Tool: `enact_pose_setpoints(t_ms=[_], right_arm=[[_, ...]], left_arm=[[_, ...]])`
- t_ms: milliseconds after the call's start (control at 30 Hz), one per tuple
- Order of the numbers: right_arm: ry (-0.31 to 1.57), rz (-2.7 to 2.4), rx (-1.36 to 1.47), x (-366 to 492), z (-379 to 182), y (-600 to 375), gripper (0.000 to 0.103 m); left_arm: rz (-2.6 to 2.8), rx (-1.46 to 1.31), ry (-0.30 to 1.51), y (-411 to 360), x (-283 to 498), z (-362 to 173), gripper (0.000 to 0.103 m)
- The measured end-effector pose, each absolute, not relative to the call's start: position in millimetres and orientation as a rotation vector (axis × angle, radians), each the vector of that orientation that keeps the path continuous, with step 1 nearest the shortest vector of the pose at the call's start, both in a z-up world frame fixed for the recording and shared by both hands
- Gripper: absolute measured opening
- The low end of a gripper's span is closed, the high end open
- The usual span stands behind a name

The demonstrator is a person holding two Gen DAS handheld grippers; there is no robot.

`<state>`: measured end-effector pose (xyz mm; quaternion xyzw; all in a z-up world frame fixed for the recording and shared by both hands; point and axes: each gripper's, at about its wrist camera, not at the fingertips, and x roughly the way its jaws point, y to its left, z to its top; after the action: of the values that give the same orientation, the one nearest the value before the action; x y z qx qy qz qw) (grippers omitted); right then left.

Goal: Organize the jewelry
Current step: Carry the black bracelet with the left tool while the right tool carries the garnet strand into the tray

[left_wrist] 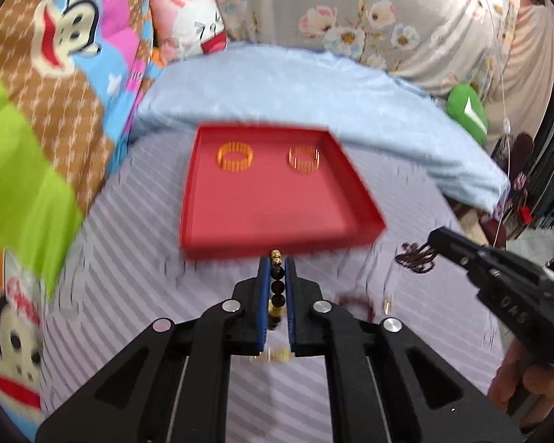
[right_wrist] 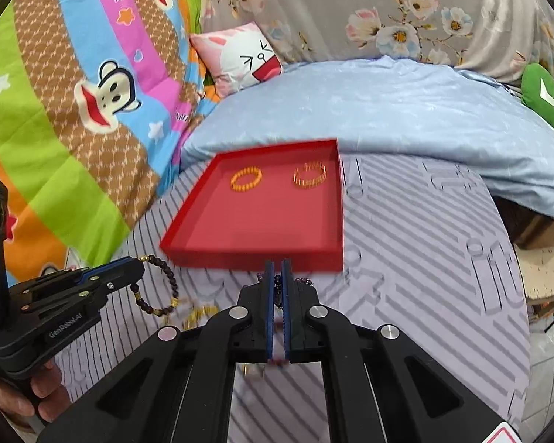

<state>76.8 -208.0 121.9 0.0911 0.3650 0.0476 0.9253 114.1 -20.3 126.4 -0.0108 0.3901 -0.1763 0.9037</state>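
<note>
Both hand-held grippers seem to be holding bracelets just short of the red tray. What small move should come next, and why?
Probably carry the left hand-held gripper forward over the red tray's near wall. It is shut on the dark beaded bracelet, and the front of the tray is bare, with two gold bracelets at its far end. The right hand-held gripper, shut on a purple bracelet, could follow.

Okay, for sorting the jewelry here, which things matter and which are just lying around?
Part of the job:
red tray
two gold bracelets in it
black-and-gold bead bracelet in the left gripper
dark purple bead bracelet in the right gripper

Just lying about:
cartoon pillow
blue quilt
green cushion
</note>
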Motion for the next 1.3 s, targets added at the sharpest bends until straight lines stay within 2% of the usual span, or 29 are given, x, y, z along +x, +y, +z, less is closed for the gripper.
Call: enact_pose_setpoints(t_ms=[167, 333, 500, 833, 967, 1067, 1133, 1233, 1300], right_arm=[[0.715, 0.097, 0.183, 137.5, 138.7, -216.0, 0.004], [0.711, 0.089, 0.169, 195.4, 139.0, -218.7, 0.004], [0.744, 0.067, 0.159, 232.9, 118.4, -220.7, 0.004], [0.864, 0.07, 0.143, 274.1, 61.7, -215.0, 0.004], [0.885, 0.067, 0.138, 273.1, 49.9, -207.1, 0.008], [0.879, 0.061, 0.13, 269.3, 48.6, -204.5, 0.021], [0.864, 0.053, 0.12, 265.6, 51.6, -202.7, 0.033], [0.834, 0.048, 0.102, 256.4, 62.5, -201.7, 0.034], [0.821, 0.05, 0.107, 251.5, 70.0, -202.4, 0.034]], left_arm=[[-0.359, -0.001, 0.743, -36.1, 167.1, 147.2, 0.008], [-0.367, -0.017, 0.752, -49.1, 222.0, 138.8, 0.008], [-0.355, -0.029, 0.782, -55.3, 262.9, 115.1, 0.008], [-0.319, -0.022, 0.847, -57.9, 294.7, 62.3, 0.008], [-0.285, 0.004, 0.849, -58.8, 295.6, 50.4, 0.008], [-0.257, 0.008, 0.849, -57.1, 293.2, 46.7, 0.021], [-0.244, 0.0, 0.833, -54.4, 290.5, 48.8, 0.037], [-0.218, 0.008, 0.798, -50.8, 282.2, 58.2, 0.049], [-0.21, 0.001, 0.787, -45.8, 278.3, 64.5, 0.051]])
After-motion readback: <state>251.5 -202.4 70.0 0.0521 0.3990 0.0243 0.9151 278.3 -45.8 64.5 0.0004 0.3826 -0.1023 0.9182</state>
